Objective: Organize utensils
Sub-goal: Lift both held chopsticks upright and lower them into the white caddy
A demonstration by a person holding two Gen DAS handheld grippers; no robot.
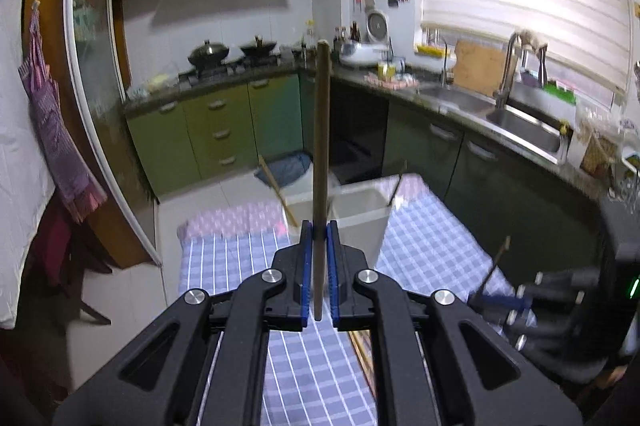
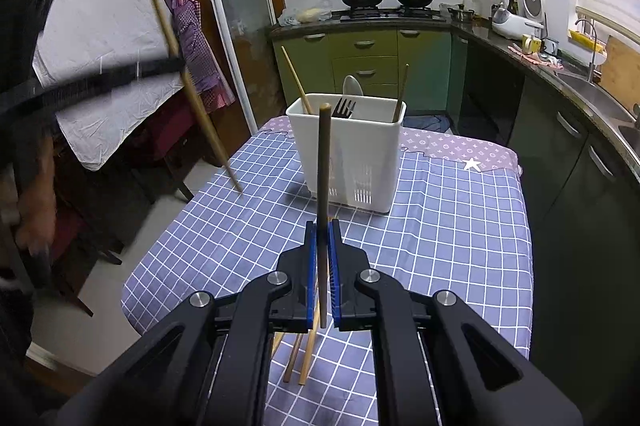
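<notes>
- Nearest in the right wrist view, the right gripper [image 2: 322, 226] has its jaws clamped on a dark chopstick [image 2: 323, 162], which stands upright between the blue pads [image 2: 307, 266] with its long axis running up the middle of the frame and its lower end just below the pads.
- Under those jaws, at the lower middle of the frame, a few loose chopsticks [image 2: 298, 354] lie on the checked cloth of the bench [image 2: 440, 246], pointing roughly away from the camera.
- Straight beyond the held stick, at mid-frame, stands the white utensil holder [image 2: 352, 154], upright on the bench; a fork [image 2: 344, 108], a pale spoon [image 2: 352, 86] and two chopsticks already lean in it. It lies dead ahead of the right jaws, so the right hand looks the nearer one to drop its stick in.
- Likewise in the left wrist view, the left gripper [image 1: 319, 226] is clamped on a brown chopstick [image 1: 321, 130], upright between the pads.
- Past it, the holder [image 1: 360, 210] sits just below and beyond the jaw tips, blurred; the stick appears held high above the rim.
- Seen from the right wrist at upper left, that pale stick [image 2: 188, 74] slants down over the bench edge, well apart from the holder.
</notes>
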